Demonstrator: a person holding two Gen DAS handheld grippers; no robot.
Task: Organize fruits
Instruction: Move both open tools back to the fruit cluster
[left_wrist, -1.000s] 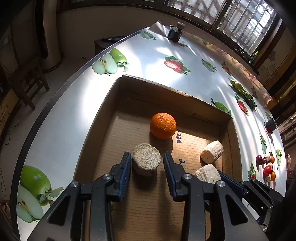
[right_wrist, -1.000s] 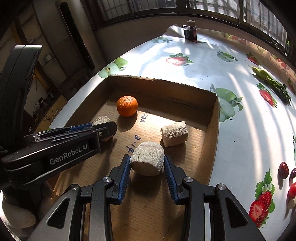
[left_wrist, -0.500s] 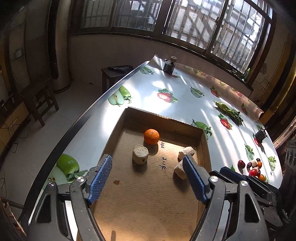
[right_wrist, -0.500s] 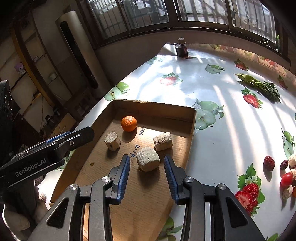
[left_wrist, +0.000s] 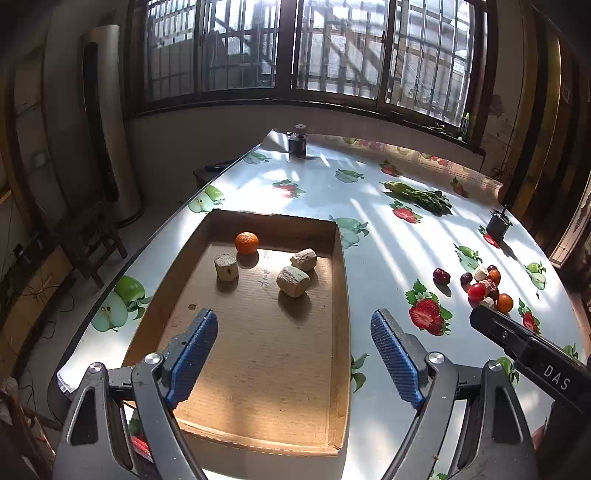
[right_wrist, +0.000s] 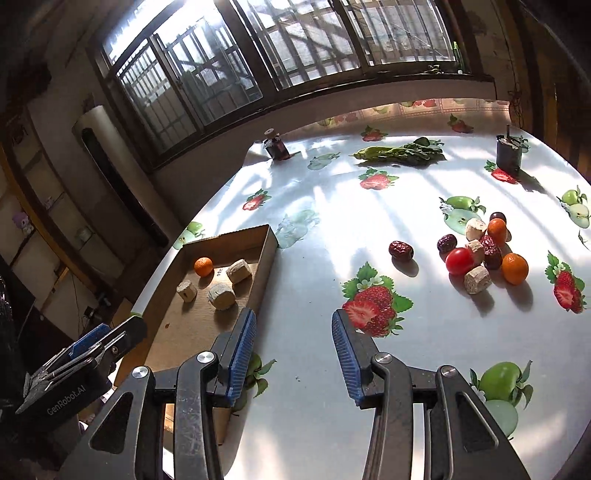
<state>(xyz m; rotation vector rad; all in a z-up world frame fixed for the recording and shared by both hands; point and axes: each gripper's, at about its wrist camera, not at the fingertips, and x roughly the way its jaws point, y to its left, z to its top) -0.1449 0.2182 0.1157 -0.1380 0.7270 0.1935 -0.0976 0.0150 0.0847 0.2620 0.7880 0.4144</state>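
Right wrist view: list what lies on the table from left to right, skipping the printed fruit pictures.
Brown cardboard tray → lone dark red date → shiny red cherry tomato → small round orange at the right end of the pile.

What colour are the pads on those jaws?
Blue, with a ribbed texture; the left gripper view shows them best.

Both grippers have let go and pulled up and back from the cardboard tray (left_wrist: 341, 295). The left gripper (left_wrist: 293, 354), which flanked a beige chunk (left_wrist: 226, 266), now hangs spread wide above the tray's near end. The right gripper (right_wrist: 293, 356) has released its chunk (right_wrist: 221, 295) and swung out over the tablecloth (right_wrist: 332, 206), its fingers parted.
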